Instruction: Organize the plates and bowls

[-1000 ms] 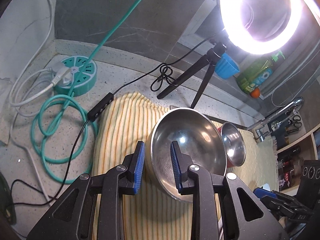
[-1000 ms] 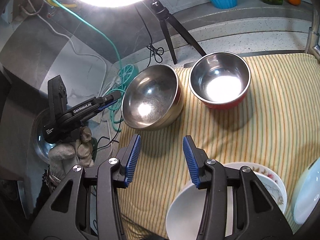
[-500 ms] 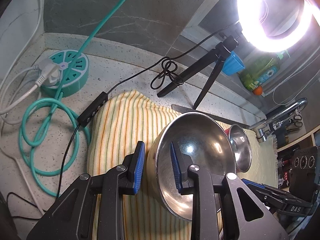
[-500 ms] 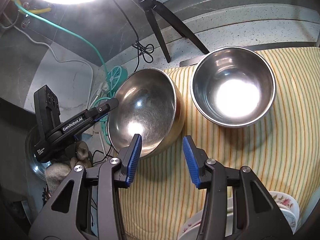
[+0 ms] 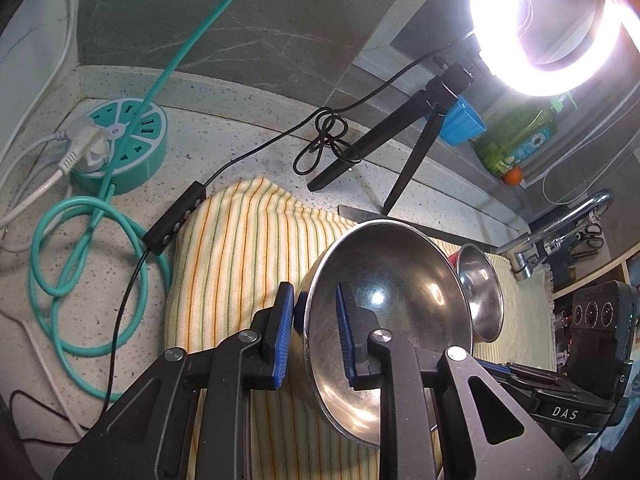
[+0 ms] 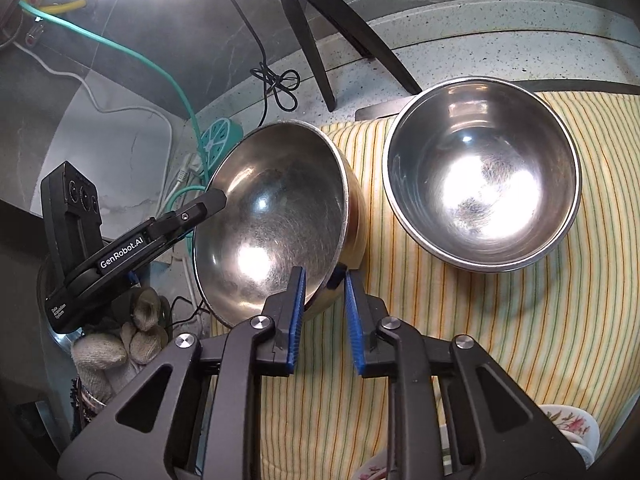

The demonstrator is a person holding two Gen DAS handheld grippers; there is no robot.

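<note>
The wide, gold-sided steel bowl (image 6: 276, 216) is tilting on the striped yellow cloth (image 6: 500, 320), just beside the smaller steel bowl (image 6: 484, 184). Left claw (image 5: 310, 322) and right claw (image 6: 322, 304) are both closing across its thin rim. It is probably light, stiff and slippery, so opposite rim holds suit.

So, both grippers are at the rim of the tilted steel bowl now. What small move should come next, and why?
Probably finish the squeeze, then lift together. The left gripper and right gripper are closing with the rim of the tilted steel bowl between their pads, at opposite sides. The second steel bowl sits upright close beside it on the striped cloth.
</note>
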